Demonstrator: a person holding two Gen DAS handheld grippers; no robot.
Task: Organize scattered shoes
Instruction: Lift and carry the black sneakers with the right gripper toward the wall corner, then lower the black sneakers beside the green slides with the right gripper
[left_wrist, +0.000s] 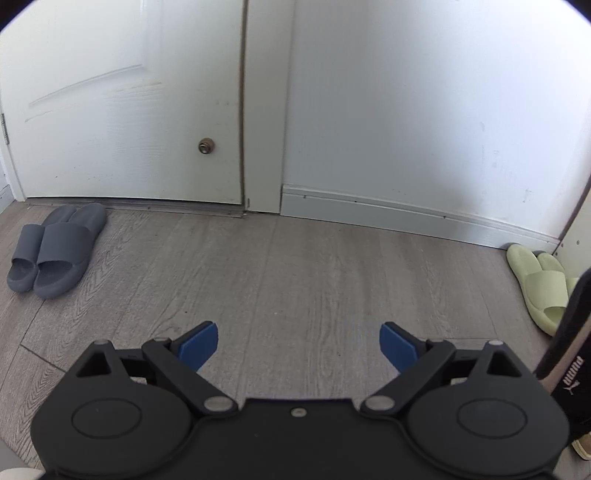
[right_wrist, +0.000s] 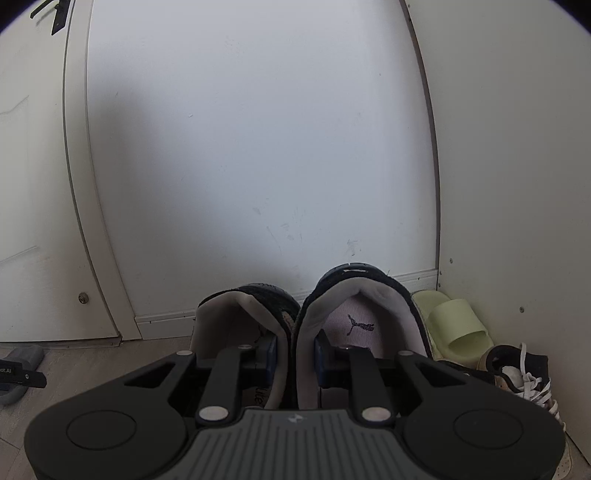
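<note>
From the left wrist, the left gripper (left_wrist: 298, 347) hangs over bare wood floor (left_wrist: 295, 266) with its jaws spread wide and nothing between them. Far off to the left of the jaws, a pair of grey slides (left_wrist: 55, 249) sits side by side, toes toward the door (left_wrist: 122, 103), already looking tidy. Far to the right of the jaws, a pale green slide (left_wrist: 537, 282) lies by the wall's baseboard, and the edge of a black sneaker with a logo (left_wrist: 570, 354) cuts in at the right border. From the right wrist, the right gripper (right_wrist: 294, 356) has its jaws drawn in narrow, pinching together the inner collars of a pair of black sneakers (right_wrist: 354, 306), one shoe on each side of the jaws, carried toward the wall (right_wrist: 258, 166) ahead. Just to the right of the jaws the pale green slide (right_wrist: 460, 330) rests in the corner, and nearer still on that side a laced sneaker (right_wrist: 524, 380) lies against the side panel. By my reading the job is partway done: the grey pair is lined up, the black pair is not yet set down, and the corner shoes may need straightening.
</note>
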